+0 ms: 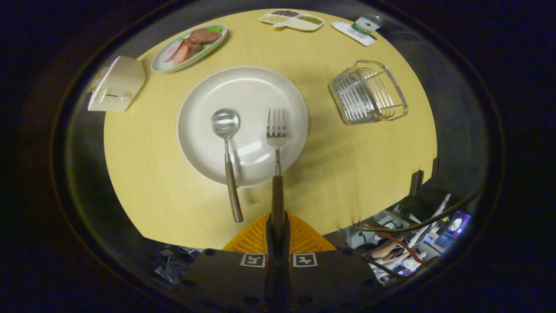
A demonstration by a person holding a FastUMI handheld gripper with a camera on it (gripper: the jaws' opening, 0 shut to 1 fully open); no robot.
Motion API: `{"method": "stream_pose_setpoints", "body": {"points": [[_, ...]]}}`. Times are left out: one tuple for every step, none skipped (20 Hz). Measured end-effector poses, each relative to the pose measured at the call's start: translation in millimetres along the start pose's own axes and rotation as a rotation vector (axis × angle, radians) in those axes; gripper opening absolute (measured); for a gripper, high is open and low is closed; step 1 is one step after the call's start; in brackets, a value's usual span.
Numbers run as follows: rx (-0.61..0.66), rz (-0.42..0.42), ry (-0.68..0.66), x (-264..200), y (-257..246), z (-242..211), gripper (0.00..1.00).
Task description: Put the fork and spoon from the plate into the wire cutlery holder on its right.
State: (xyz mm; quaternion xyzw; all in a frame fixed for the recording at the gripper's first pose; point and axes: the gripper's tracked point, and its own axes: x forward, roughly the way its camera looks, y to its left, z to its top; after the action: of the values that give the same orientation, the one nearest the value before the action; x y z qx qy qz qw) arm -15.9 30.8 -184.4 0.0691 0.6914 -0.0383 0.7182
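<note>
A white plate [260, 82] sits in the middle of the round yellow table [347, 174]. A spoon [226, 143] with a wooden handle lies on the plate's left half, its handle reaching over the near rim. To its right the fork [276, 130] points away from me, tines over the plate. My gripper [278, 226] is shut on the fork's wooden handle, which runs back between the two fingers. The wire cutlery holder [369, 91] stands to the right of the plate, beyond the fingers.
Beyond the plate lie an oval dish of sliced meat [189, 45], a divided snack tray [292, 19] and a water bottle on a white coaster [362, 28]. A cream box [117, 82] rests at the table's left rim. Cables and clutter [412, 243] lie past the near right rim.
</note>
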Motion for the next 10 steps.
{"method": "stream_pose_setpoints", "body": {"points": [[0.009,0.0,0.004,-7,-1,-2,0.09],[0.016,0.005,0.009,-16,-4,-2,0.09],[0.022,0.007,0.013,-26,-6,-2,0.09],[0.029,0.01,0.017,-35,-10,-1,0.09],[0.038,0.013,0.019,-43,-13,0,0.08],[0.054,0.015,0.017,-51,-18,3,0.09],[0.079,0.019,0.016,-59,-25,7,0.09],[0.106,0.022,0.011,-66,-30,10,0.09],[0.136,0.025,0.003,-73,-39,16,0.09],[0.165,0.026,-0.001,-76,-49,24,0.09]]}}
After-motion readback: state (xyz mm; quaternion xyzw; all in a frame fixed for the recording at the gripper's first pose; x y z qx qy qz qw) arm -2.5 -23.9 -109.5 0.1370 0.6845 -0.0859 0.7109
